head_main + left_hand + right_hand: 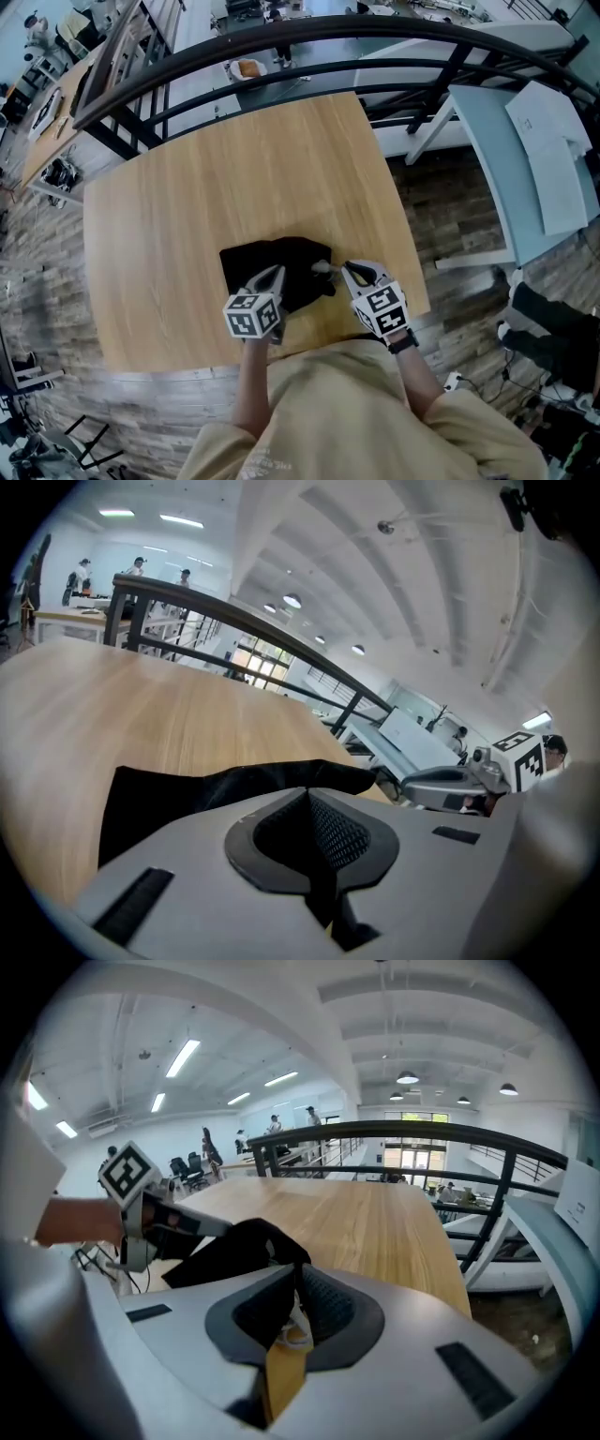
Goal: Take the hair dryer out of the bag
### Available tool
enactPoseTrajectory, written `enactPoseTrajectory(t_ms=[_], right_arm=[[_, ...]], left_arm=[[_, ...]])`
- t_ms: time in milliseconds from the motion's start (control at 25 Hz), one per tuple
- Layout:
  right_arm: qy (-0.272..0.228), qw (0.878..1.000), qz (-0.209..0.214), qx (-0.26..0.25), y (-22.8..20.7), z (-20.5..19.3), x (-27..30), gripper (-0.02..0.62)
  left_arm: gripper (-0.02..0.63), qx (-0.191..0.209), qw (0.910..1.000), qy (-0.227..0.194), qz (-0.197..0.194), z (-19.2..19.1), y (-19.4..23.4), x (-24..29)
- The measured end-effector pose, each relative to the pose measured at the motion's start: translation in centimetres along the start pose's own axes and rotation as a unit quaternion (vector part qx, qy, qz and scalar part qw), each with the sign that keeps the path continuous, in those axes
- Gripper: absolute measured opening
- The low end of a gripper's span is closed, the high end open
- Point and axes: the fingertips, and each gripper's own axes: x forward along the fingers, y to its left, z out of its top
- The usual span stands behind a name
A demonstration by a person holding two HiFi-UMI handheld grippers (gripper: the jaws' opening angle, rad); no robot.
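A black cloth bag lies near the front edge of the wooden table. My left gripper is over the bag's near left part and looks shut on a fold of its black fabric. My right gripper is at the bag's right edge, shut on a raised peak of the fabric, with a small white bit pinched between its pads. In the left gripper view the right gripper shows beyond the bag. No hair dryer shows; the bag hides whatever is inside.
A dark curved railing runs behind the table. To the right stands a pale blue table with white sheets. A seated person's legs are at the lower right. The wooden table's front edge is close to my body.
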Motion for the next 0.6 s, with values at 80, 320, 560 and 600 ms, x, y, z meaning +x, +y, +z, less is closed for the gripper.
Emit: enactPoseTrajectory(t_ms=[80,320,560,600], right_arm=[[0.014,0.999,0.029,-0.022,0.6,-0.9,1.0,0.015],[0.027,0.985,0.115,-0.129,4.5,-0.7,4.3,0.015],[0.084,0.967,0.147,-0.189,4.1,-2.7,7.4,0.017],[0.094,0.963,0.156,-0.198,4.2,-3.1,7.7,0.019]], left_arm=[[0.017,-0.003,1.0000,-0.002,0.003,0.0,0.2,-0.4],[0.017,-0.005,0.9999,-0.008,0.006,0.3,0.5,-0.7],[0.017,-0.008,1.0000,-0.005,0.002,0.1,0.2,-0.7],[0.017,-0.009,1.0000,-0.004,0.002,0.0,0.2,-0.7]])
